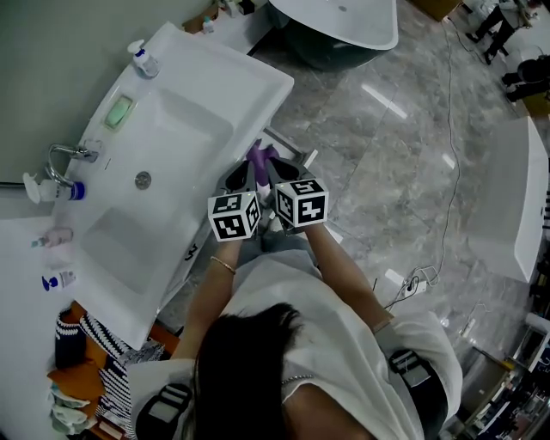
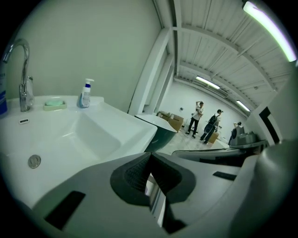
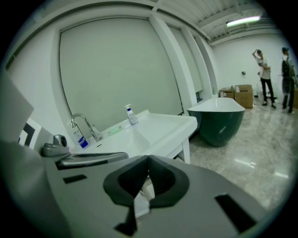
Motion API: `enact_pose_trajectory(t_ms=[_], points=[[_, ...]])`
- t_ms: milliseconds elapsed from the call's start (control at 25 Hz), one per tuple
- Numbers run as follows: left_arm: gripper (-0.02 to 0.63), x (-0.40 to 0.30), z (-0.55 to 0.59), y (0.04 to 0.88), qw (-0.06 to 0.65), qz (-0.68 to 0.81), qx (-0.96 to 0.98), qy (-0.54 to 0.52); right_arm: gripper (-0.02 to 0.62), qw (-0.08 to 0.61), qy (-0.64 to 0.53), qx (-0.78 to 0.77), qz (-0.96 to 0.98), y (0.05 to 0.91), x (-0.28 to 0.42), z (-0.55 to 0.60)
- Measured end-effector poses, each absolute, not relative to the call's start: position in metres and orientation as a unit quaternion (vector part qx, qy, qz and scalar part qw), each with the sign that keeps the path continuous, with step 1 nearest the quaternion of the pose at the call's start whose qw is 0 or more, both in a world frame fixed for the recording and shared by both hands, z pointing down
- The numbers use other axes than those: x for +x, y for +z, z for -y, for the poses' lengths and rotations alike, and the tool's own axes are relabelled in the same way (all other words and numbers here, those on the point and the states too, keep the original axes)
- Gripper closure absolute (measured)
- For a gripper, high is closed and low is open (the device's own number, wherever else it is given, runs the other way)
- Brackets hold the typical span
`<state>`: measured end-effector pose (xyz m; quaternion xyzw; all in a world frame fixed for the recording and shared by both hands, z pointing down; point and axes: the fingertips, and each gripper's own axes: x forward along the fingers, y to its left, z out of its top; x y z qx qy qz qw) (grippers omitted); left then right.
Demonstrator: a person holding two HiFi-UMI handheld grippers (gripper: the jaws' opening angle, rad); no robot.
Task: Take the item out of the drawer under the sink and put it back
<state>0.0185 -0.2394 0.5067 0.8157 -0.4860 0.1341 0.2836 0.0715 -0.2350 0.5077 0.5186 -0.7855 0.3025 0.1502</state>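
Note:
From the head view, a purple item point(image 1: 260, 157) shows just past the tips of both grippers, at the open drawer point(image 1: 288, 144) under the white sink point(image 1: 210, 94). I cannot tell whether either gripper touches it. My left gripper point(image 1: 243, 174) and right gripper point(image 1: 280, 169) are side by side in front of the sink's edge. In the left gripper view the left gripper point(image 2: 149, 157) has its pads meeting at the tips, with nothing purple between them. The right gripper point(image 3: 148, 160) stands likewise shut in its own view, with only a pale sliver showing in the gap below its tips.
A faucet point(image 1: 67, 160), a green soap point(image 1: 119, 112) and a pump bottle point(image 1: 143, 60) stand on the sink's back rim. A dark bathtub point(image 1: 339, 26) is behind the sink. A cable point(image 1: 449, 172) runs over the marble floor. People point(image 2: 200, 118) stand far off.

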Motion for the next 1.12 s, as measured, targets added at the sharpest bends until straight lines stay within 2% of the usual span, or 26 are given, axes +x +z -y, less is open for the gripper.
enact_pose_trajectory(t_ms=[680,1120], points=[[0.601,0.018,0.239,0.514,0.293,0.471,0.82,0.144,0.58,0.151,0.306,0.506,0.792,0.507,0.056,0.236],[0.601,0.016,0.235,0.55,0.334,0.472,0.798,0.171,0.577,0.192,0.338,0.524,0.758,0.544,0.067,0.238]])
